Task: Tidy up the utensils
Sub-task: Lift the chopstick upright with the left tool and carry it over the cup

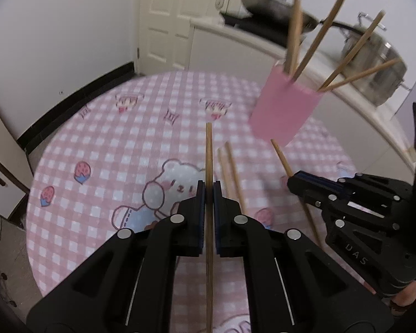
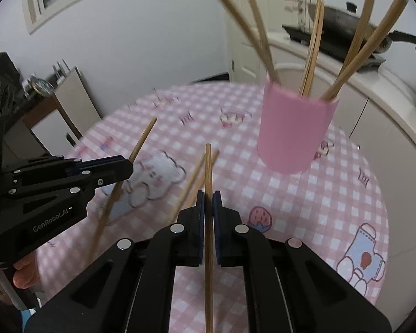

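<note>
Your left gripper (image 1: pixel 208 187) is clamped on one chopstick (image 1: pixel 209 152), and your right gripper (image 2: pixel 208 197) is clamped on another (image 2: pixel 208 166); both sticks run straight up between the jaws. The pink cup (image 2: pixel 294 130) stands far right on the checked table (image 2: pixel 346 194) and already holds several chopsticks. Two more (image 1: pixel 230 172) lie on the cloth near the middle, between your grippers. So you look roughly halfway: the two held sticks need dropping into the cup, then the last pair on the table.
</note>
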The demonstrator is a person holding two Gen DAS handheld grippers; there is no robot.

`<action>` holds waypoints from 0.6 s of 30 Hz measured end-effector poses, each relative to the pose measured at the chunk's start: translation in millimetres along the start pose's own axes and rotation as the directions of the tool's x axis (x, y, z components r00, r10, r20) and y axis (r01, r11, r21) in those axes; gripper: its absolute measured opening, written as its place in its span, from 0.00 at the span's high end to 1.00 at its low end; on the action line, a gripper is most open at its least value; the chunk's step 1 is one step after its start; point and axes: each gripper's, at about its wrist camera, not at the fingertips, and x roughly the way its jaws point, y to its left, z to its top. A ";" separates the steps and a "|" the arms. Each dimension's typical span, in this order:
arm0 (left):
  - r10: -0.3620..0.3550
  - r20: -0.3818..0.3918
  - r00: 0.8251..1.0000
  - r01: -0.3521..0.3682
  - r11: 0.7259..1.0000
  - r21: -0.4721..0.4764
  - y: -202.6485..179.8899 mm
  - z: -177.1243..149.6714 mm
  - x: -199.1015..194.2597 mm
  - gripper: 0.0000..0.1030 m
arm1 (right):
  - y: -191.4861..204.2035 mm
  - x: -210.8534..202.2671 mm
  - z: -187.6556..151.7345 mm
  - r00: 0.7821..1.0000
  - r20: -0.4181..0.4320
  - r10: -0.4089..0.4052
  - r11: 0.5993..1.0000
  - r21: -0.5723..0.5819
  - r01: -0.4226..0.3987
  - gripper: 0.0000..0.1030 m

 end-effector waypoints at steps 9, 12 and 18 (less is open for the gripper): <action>-0.050 0.158 0.986 0.049 0.999 0.010 -22.4 12.4 -73.9 0.95 | 4.0 -68.6 11.1 0.988 0.153 0.031 0.999 0.002 -0.032 0.96; -0.063 0.215 0.975 0.064 0.998 0.001 -28.3 15.0 -95.0 0.95 | 0.0 -88.9 13.4 0.979 0.200 0.031 0.999 0.001 -0.032 0.96; -0.085 0.320 0.944 0.094 0.995 -0.014 -36.4 17.7 -126.6 0.95 | -10.6 -117.7 13.9 0.962 0.272 0.015 1.000 0.006 -0.017 0.96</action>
